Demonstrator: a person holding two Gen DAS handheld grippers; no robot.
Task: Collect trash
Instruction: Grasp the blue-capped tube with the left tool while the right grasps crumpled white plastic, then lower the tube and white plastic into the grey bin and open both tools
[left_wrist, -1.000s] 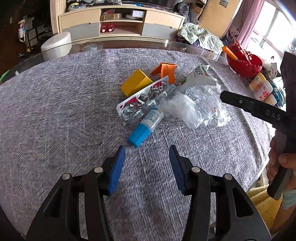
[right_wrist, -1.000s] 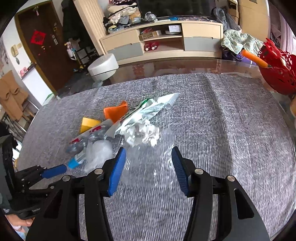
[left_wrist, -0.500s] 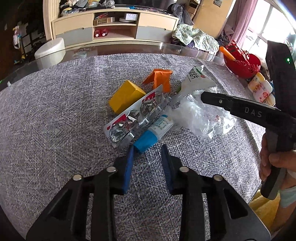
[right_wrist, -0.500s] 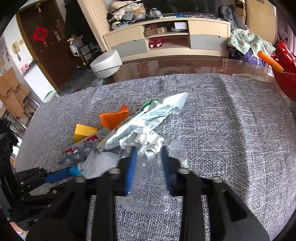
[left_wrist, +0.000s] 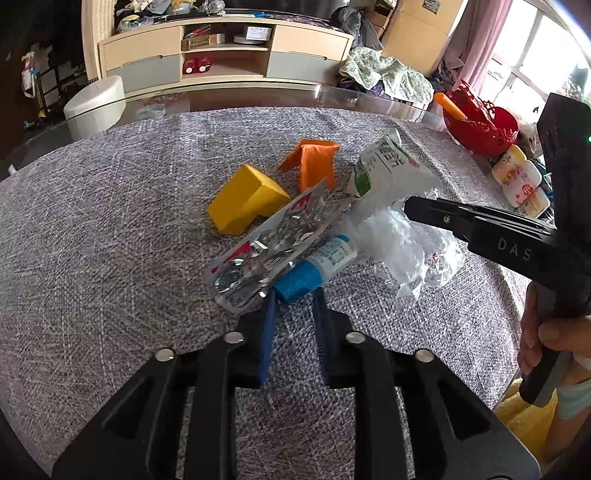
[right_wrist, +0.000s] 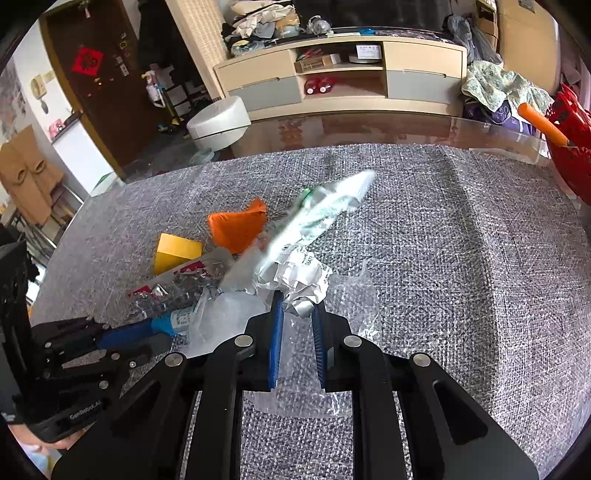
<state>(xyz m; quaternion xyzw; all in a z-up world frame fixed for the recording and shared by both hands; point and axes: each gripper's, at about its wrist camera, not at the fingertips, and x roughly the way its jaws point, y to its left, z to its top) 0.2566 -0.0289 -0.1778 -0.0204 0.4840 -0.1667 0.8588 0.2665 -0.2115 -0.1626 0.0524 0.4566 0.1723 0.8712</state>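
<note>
Trash pile sits mid-table on the grey cloth.

Left gripper: jaws opening slightly, blue cap of the small bottle between the fingertips; whether the pads press it cannot be made out.

Right gripper: jaws narrowed on the crumpled paper, clear plastic film bunched under the fingers; its tip is lost in the plastic in the left view.

Blister pack at 11 o'clock of the bottle, partly overlapping it. Yellow box and orange wrapper beyond, toward 12. Green-white pouch blurred. Red basket at 2 o'clock, cut off in the right view.
</note>
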